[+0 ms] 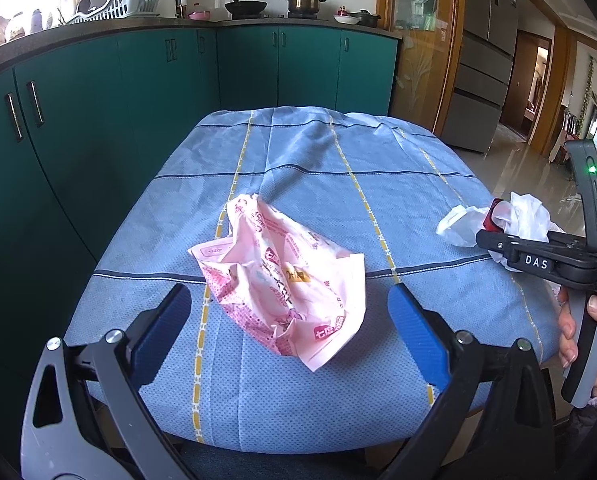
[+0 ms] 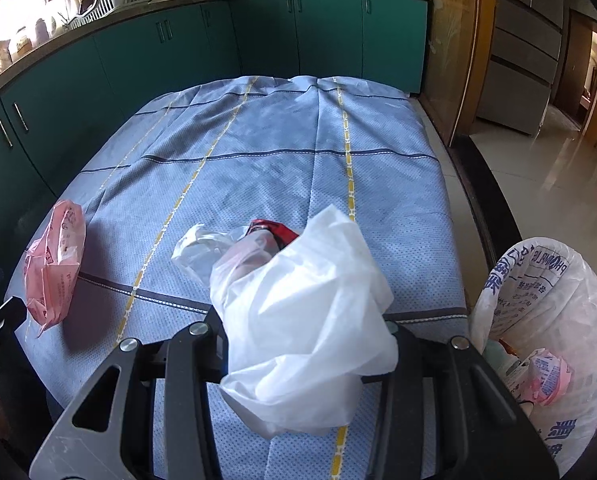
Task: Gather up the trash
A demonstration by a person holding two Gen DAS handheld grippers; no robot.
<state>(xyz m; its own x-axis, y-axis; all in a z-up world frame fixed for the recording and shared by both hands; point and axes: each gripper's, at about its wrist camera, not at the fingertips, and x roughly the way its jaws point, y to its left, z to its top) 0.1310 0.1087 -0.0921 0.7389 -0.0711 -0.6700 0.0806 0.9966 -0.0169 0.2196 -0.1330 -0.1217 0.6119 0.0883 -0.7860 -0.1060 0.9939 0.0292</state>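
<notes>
Left gripper [image 1: 288,308] spread wide, straddling pink wrapper [image 1: 282,280] near the table's [image 1: 318,176] front left edge: light, crinkly, soft, best pinched at the bunched middle. Right gripper [image 2: 302,344] clamped on white plastic bag [image 2: 306,320] by the front right edge. Seen only from the right wrist: lined trash bin [image 2: 546,280] off the table's right edge.
</notes>
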